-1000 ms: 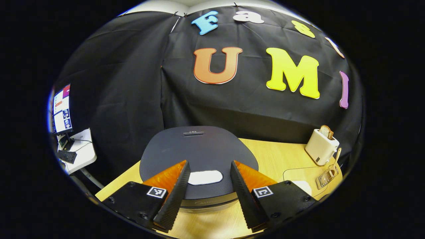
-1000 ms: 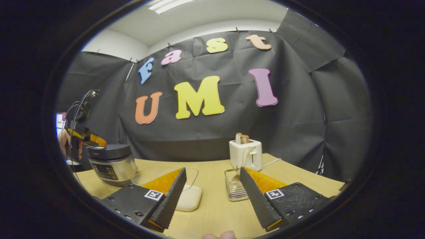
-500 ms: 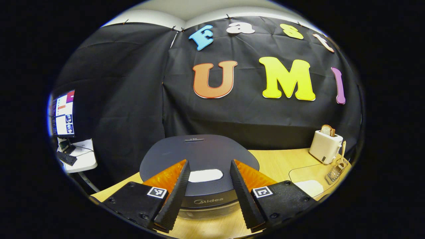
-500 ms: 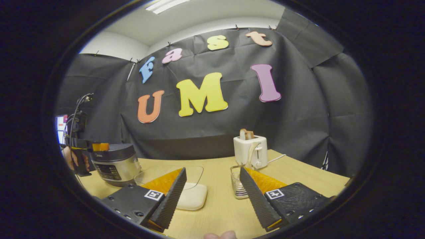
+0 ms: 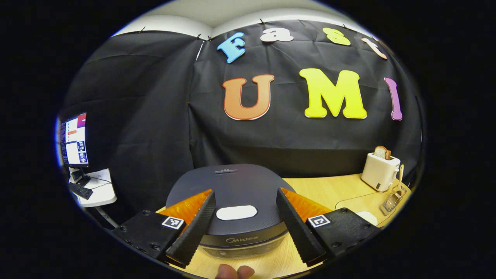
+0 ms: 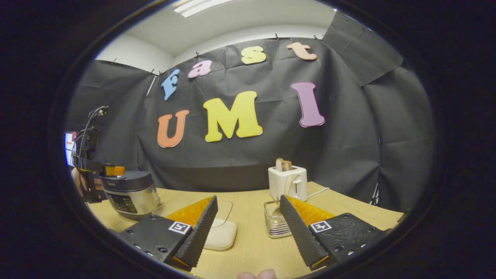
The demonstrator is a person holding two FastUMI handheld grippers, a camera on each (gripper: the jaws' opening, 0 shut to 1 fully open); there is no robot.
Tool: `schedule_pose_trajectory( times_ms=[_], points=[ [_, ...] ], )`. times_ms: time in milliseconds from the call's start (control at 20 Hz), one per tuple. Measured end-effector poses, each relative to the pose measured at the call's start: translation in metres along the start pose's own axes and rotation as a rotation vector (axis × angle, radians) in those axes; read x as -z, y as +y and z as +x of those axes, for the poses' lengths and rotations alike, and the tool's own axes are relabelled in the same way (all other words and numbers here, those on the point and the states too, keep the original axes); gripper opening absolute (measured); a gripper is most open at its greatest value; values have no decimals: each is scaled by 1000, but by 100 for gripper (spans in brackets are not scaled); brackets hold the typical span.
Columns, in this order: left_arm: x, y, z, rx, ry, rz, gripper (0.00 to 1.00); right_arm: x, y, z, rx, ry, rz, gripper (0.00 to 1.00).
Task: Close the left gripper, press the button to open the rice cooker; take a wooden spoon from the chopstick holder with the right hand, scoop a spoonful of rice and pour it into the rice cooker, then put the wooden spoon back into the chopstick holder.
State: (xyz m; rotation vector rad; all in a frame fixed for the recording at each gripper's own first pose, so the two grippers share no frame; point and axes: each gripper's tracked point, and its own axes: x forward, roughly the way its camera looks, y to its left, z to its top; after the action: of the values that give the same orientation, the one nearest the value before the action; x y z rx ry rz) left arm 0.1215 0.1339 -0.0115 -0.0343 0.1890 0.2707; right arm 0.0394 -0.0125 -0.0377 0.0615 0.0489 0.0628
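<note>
Tongs, left [image 5: 242, 217] and right [image 6: 248, 221], gape; rice cooker [image 5: 232, 201] seemingly closed.

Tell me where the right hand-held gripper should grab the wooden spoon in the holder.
Grip the wooden spoon on the handle rising above the clear chopstick holder, coming from above. Its bowl sits down inside, so only the leaning handle is free, in front of the toaster.

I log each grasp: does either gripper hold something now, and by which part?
Nothing is held. The left gripper is open above the dark rice cooker lid; the right gripper is open too.
</note>
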Motion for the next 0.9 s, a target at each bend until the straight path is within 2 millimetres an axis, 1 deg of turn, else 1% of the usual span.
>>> schedule_pose_trajectory(
  times_ms=[100,150,200,250,300,350,400,450,500,550,750,800,850,900],
  points=[
    [-17,-4,-12,7,-36,15,100,-4,1,-1,2,-8,3,95],
    [-24,-8,-19,18,-50,21,100,-7,2,-1,2,-12,5,92],
    [-31,-12,-26,31,-63,26,96,-8,3,-2,2,-15,4,95],
    [-36,-16,-32,40,-73,29,99,-11,3,-3,1,-19,2,95],
    [-40,-20,-39,52,-79,31,100,-14,4,-4,0,-24,-1,95],
    [-42,-26,-46,69,-82,31,100,-17,4,-4,1,-30,-4,92],
    [-44,-32,-54,86,-86,30,100,-22,3,-5,3,-41,-9,95],
    [-45,-41,-63,106,-89,30,100,-27,1,-7,7,-53,-15,92],
    [-46,-49,-71,130,-102,31,100,-33,1,-10,4,-64,-24,95],
    [-48,-55,-80,147,-126,34,100,-37,1,-14,0,-69,-36,95],
    [-35,-82,-111,200,-157,35,100,-49,-5,-29,2,-87,-71,96],
    [-34,-87,-122,206,-168,35,95,-51,-6,-33,7,-93,-66,95],
    [-34,-92,-130,210,-185,35,100,-53,-5,-38,9,-100,-58,95],
    [-33,-97,-138,214,-205,35,99,-54,-4,-42,10,-109,-55,95]
  ],
)
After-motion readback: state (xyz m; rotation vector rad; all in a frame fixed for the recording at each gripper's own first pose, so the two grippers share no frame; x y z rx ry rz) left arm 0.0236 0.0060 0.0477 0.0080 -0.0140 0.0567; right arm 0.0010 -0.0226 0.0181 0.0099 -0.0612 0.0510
